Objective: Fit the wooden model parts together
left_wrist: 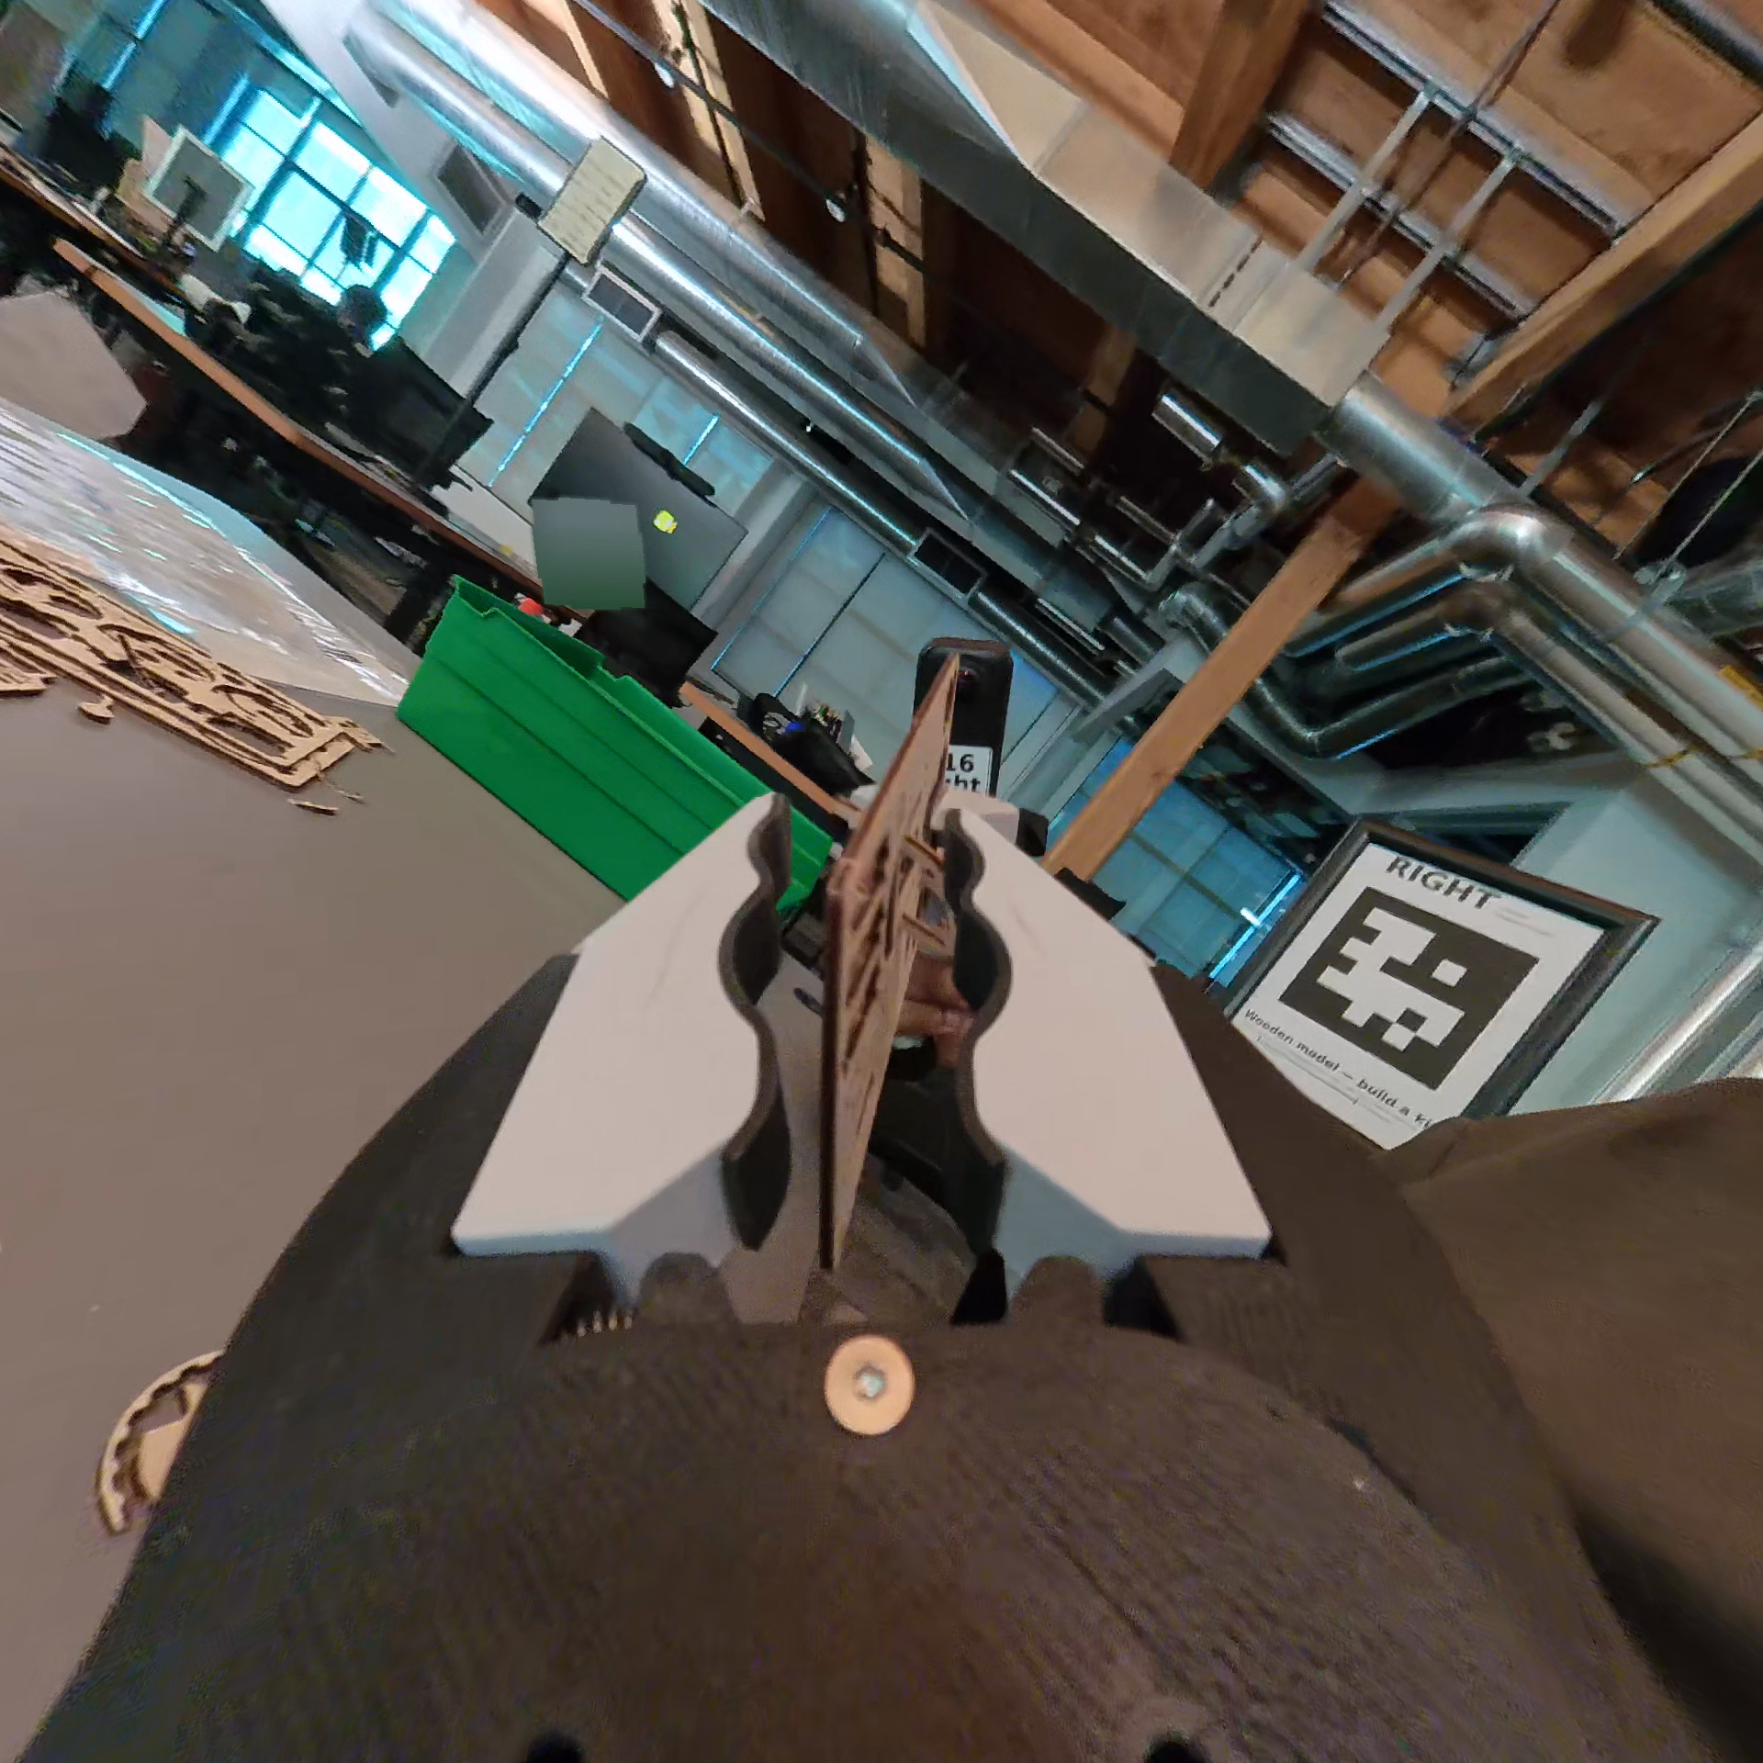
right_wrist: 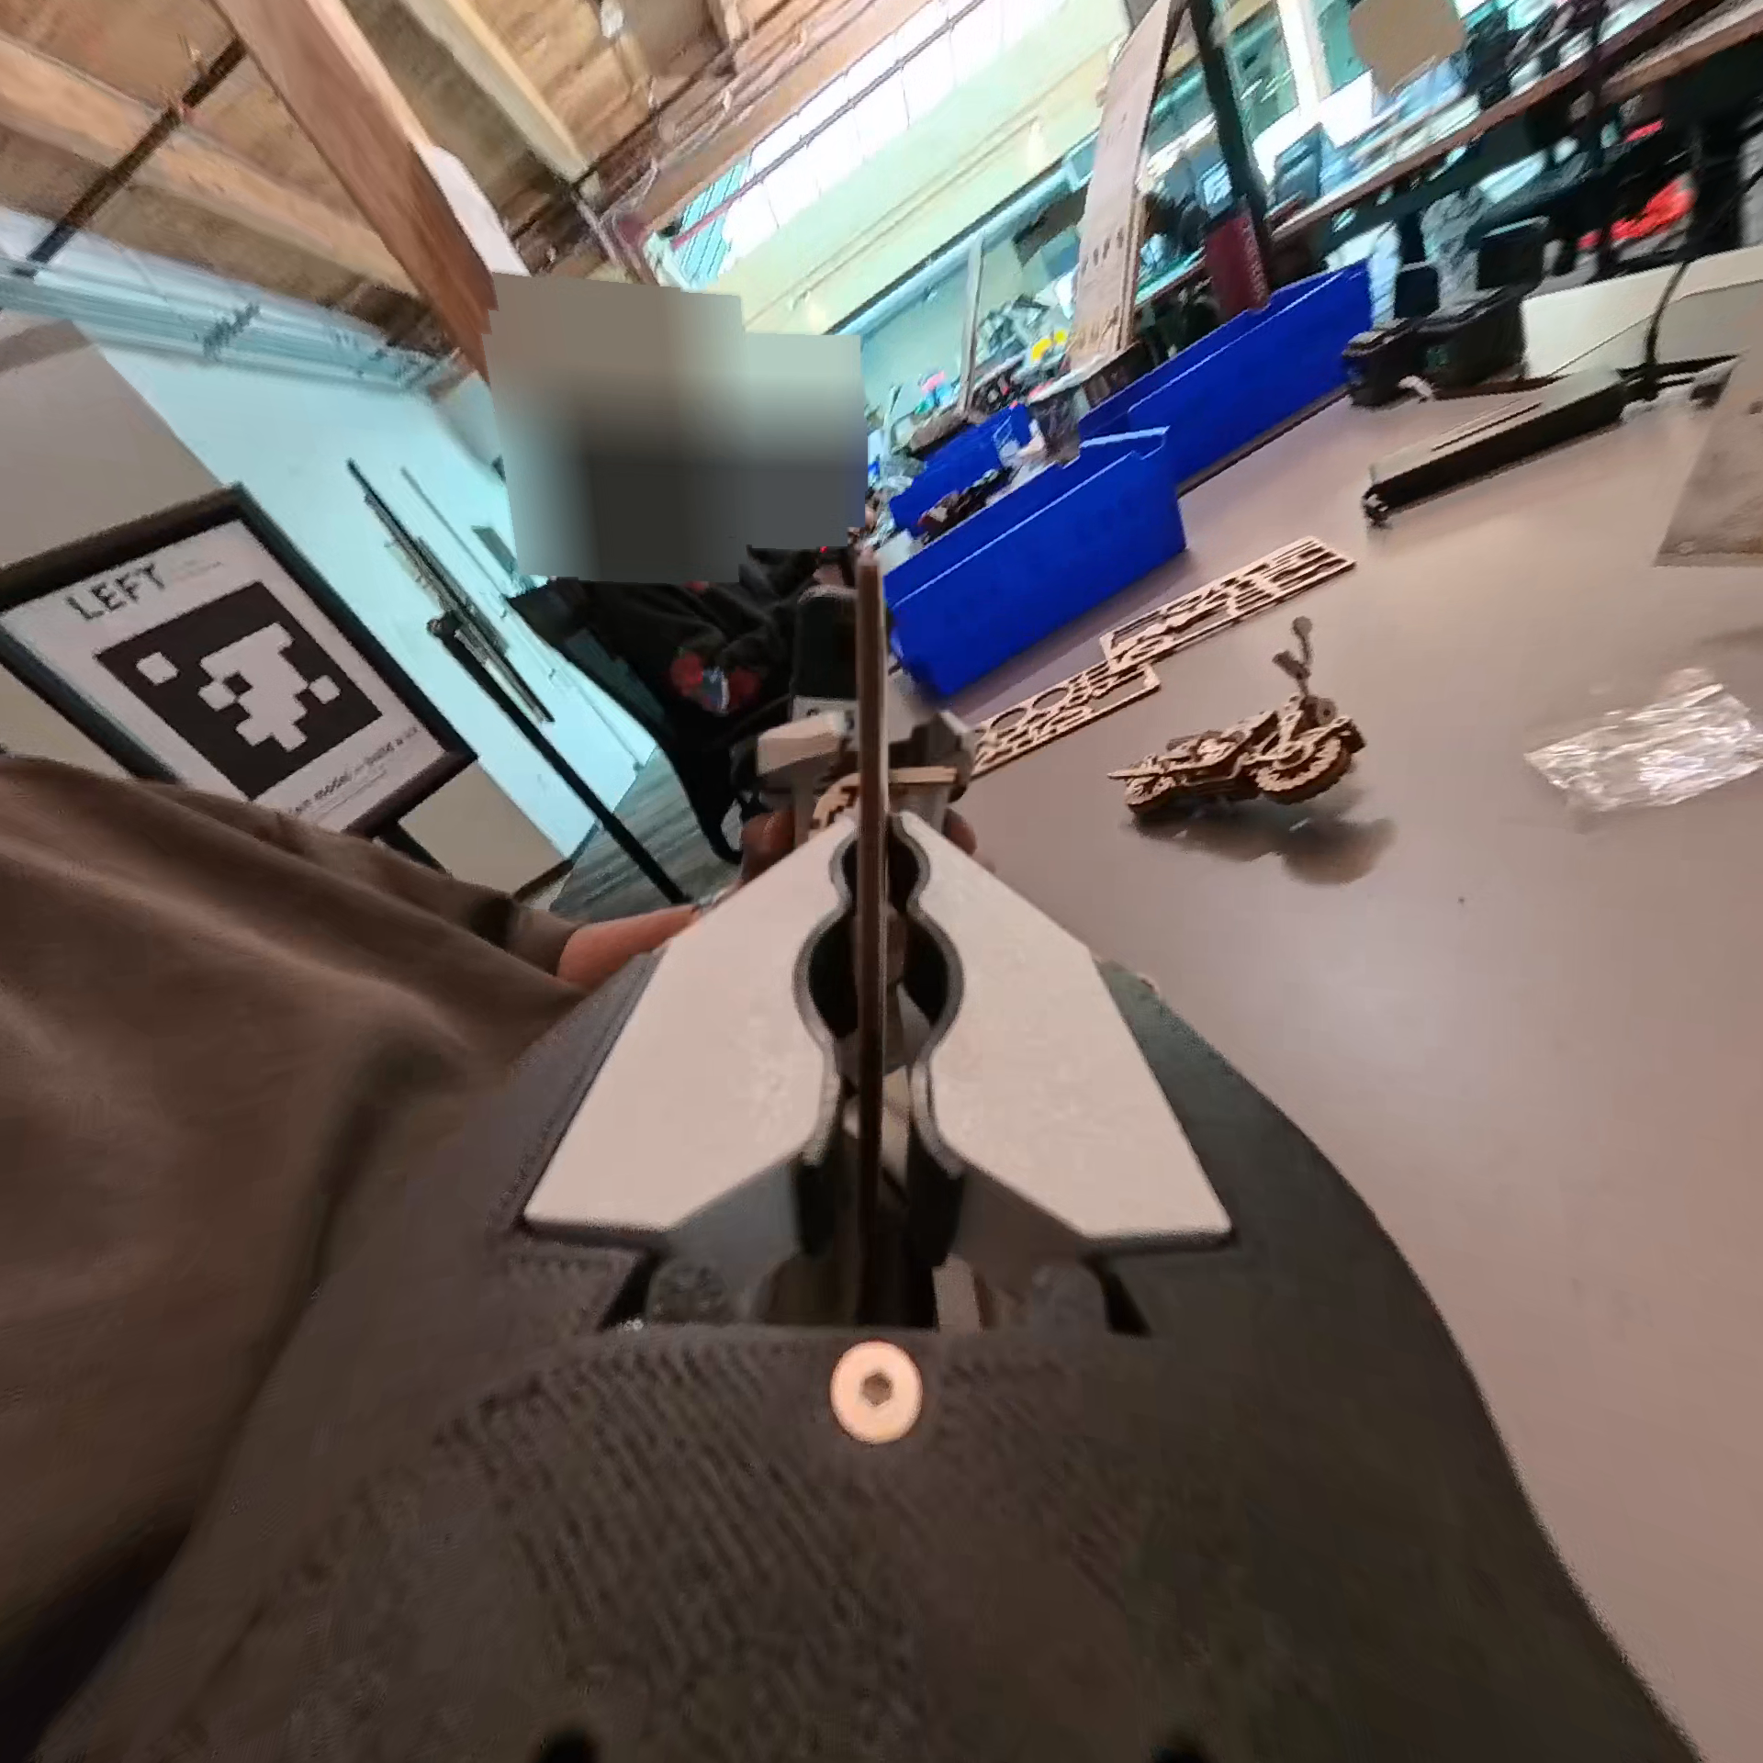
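A thin wooden parts sheet (left_wrist: 887,954) with cut-out shapes stands edge-on between my two grippers, above the grey table (right_wrist: 1431,1002). My right gripper (right_wrist: 873,840) is shut on the sheet (right_wrist: 868,668), with both pads pressed on it. My left gripper (left_wrist: 870,816) is open around the sheet's other end, and there is a clear gap between the left pad and the wood. In the right wrist view the left gripper (right_wrist: 870,754) faces me with its fingers apart around the sheet. The right gripper's black body (left_wrist: 983,687) shows behind the sheet in the left wrist view.
A finished wooden motorcycle model (right_wrist: 1250,754), flat parts sheets (right_wrist: 1231,601) and a plastic bag (right_wrist: 1650,735) lie on the table. Blue bins (right_wrist: 1030,563) stand at the back. A green bin (left_wrist: 572,725), more parts sheets (left_wrist: 143,649) and framed marker signs (left_wrist: 1412,983) are nearby. Across from one pair of fingers to the other is roughly 6 cm. The finished wooden motorcycle model (right_wrist: 1250,754) lies some 20 cm from my left tips, 25 cm from my right tips.
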The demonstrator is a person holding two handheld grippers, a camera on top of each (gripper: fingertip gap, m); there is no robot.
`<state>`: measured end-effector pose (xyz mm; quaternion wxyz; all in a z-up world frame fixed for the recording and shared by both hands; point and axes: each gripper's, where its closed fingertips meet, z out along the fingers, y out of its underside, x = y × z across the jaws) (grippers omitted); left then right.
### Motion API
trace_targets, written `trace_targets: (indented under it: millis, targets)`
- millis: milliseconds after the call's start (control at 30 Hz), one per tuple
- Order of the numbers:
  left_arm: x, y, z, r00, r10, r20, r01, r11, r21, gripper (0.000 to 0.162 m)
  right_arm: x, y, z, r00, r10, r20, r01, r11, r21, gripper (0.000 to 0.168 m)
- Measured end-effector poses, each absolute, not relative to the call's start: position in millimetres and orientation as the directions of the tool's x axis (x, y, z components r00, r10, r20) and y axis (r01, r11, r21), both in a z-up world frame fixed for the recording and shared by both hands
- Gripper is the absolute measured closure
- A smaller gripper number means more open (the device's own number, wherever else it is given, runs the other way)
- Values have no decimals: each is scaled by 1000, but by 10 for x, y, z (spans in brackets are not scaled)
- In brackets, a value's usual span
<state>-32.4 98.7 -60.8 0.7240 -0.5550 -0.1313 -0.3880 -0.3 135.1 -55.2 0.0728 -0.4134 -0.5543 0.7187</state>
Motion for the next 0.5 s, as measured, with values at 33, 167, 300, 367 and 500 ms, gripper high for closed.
trace_targets:
  millis: [33,167,300,367,500]
  targets:
    - [-307,993,-618,675,-412,612,695,75,-715,128,-21,1385,-539,-635,573,-519,342,-394,-853,168]
    - [-248,1070,-726,754,-335,566,610,36,-792,119,-45,1439,-507,-609,603,-515,313,-414,-855,168]
    - [-276,1086,-755,788,-282,547,581,44,-813,137,-29,1443,-467,-611,603,-512,305,-418,-856,167]
    - [-282,1078,-751,780,-289,555,590,43,-806,142,-32,1439,-470,-609,610,-508,303,-413,-859,168]
    - [-314,1067,-754,776,-283,563,597,44,-801,148,-39,1422,-468,-605,616,-505,302,-409,-861,168]
